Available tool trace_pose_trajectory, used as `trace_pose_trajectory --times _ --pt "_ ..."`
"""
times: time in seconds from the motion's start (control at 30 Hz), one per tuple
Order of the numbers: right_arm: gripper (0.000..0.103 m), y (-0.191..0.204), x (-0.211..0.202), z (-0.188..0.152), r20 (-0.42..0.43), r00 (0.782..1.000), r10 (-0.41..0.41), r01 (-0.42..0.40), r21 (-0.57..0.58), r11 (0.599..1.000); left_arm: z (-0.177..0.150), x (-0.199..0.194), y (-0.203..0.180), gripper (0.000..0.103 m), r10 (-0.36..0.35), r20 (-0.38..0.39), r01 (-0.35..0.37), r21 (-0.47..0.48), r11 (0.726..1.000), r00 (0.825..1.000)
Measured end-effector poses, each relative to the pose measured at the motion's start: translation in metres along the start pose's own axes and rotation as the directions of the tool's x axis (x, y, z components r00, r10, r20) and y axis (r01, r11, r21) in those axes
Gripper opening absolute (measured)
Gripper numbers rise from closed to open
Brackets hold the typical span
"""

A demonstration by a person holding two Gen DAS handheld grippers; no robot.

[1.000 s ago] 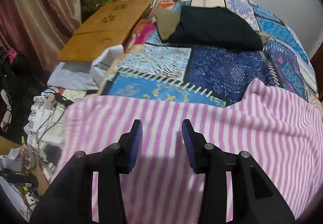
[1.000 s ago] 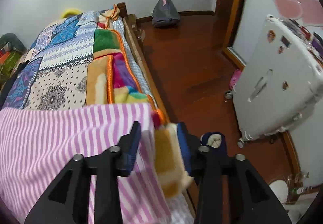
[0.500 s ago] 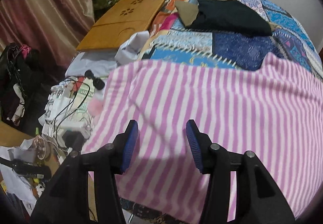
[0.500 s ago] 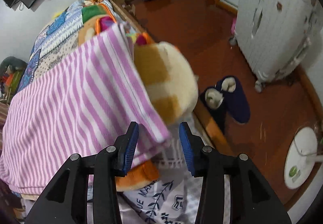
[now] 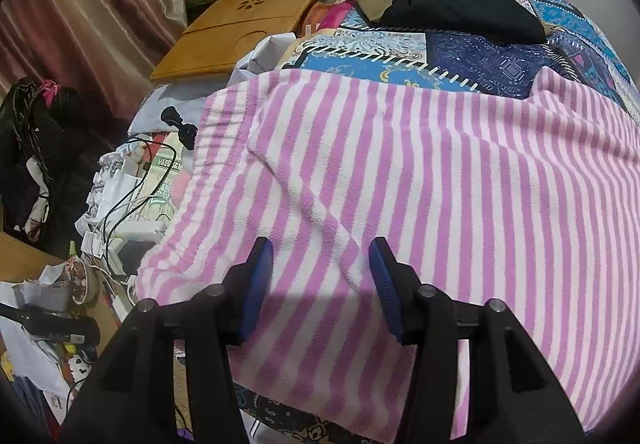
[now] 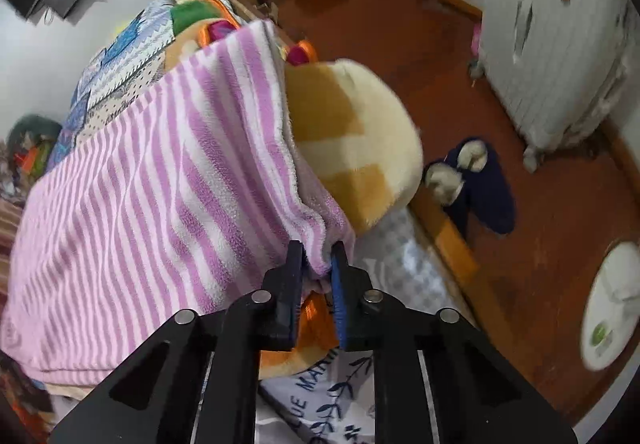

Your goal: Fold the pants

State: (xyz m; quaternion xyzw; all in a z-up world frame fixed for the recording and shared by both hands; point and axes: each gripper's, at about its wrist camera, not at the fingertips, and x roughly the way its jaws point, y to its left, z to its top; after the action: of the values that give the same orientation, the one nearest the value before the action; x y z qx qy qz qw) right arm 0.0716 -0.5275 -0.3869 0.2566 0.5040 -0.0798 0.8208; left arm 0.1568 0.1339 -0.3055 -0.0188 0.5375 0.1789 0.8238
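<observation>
The pink-and-white striped fleece pants [image 5: 420, 180] lie spread across the patchwork bedspread [image 5: 480, 52]. My left gripper [image 5: 320, 268] is open and hovers just above the pants near their waistband end, holding nothing. In the right wrist view the pants [image 6: 160, 172] drape over the bed's near corner. My right gripper [image 6: 316, 264] is shut on the lower corner edge of the pants, next to a yellow-and-orange plush blanket [image 6: 352, 140].
A folded dark garment [image 5: 460, 4] lies further up the bed. A wooden lap tray [image 5: 248, 24] and cluttered cables [image 5: 128, 196] sit left of the bed. Slippers [image 6: 468, 180], a white suitcase [image 6: 552, 36] and a wooden floor are on the right.
My right gripper has closed on the corner of the pants; it was open half a second ago. My left gripper has dropped closer to the pants and stays open.
</observation>
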Motion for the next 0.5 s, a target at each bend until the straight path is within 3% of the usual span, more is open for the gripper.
trace_pose_trajectory --times 0.13,0.27,0.33,0.43,0.5 --pt "0.009 0.004 -0.019 0.000 0.075 0.993 -0.090 0.096 -0.082 0.992 0.000 0.004 0.001 0.051 0.014 -0.003 -0.014 0.006 1.000 1.000" --pt "0.008 -0.010 -0.034 0.013 0.100 0.988 -0.116 0.127 -0.116 0.985 0.000 0.006 0.008 0.051 0.060 0.002 -0.060 0.012 0.998 0.998" --pt "0.004 -0.013 -0.031 0.017 0.099 0.972 -0.211 0.223 -0.141 0.964 -0.001 0.008 0.011 0.051 0.103 0.011 -0.103 0.019 0.995 0.995" --pt "0.004 -0.024 -0.018 0.015 0.024 0.985 -0.172 0.173 -0.105 0.979 -0.004 0.013 0.014 0.051 0.101 0.010 -0.101 0.020 0.995 0.995" --pt "0.005 -0.018 -0.017 0.012 0.027 0.981 -0.192 0.194 -0.136 0.971 -0.004 0.011 0.013 0.052 0.106 0.015 -0.106 0.032 0.994 0.994"
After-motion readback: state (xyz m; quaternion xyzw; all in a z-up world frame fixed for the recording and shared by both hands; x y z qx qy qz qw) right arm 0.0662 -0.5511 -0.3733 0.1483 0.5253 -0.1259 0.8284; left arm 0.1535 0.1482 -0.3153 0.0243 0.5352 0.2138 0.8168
